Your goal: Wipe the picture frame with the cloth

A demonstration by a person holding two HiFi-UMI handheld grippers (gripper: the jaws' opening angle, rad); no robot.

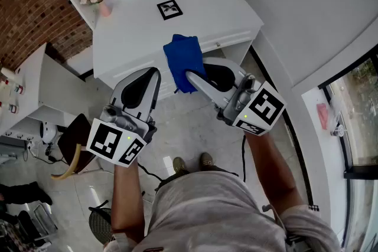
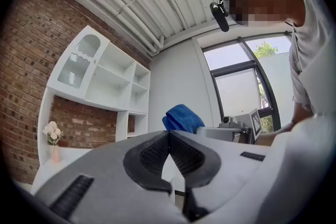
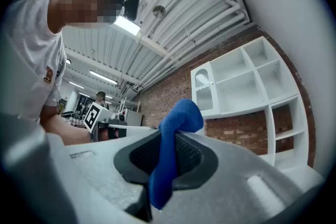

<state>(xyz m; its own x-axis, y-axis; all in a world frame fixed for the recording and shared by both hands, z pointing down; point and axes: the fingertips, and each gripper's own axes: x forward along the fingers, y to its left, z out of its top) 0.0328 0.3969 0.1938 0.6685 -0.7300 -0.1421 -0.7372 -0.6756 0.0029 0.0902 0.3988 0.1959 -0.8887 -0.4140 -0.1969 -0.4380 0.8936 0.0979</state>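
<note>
Head view: the blue cloth (image 1: pixel 182 62) is being gripped between the jaws of the right gripper (image 1: pixel 192 76), its free fold standing out ahead of the tips over the front edge of the white desk (image 1: pixel 130 38). The left gripper (image 1: pixel 155 72) is being held just beside it, its jaws closed on nothing. The picture frame (image 1: pixel 169 9), judged to be the small dark-bordered square lying flat on the desk, is being faced ahead of both pairs of jaws, beyond the cloth and slightly left of the right jaws' line, so a forward reach is being asked of the cloth-bearing right gripper.
</note>
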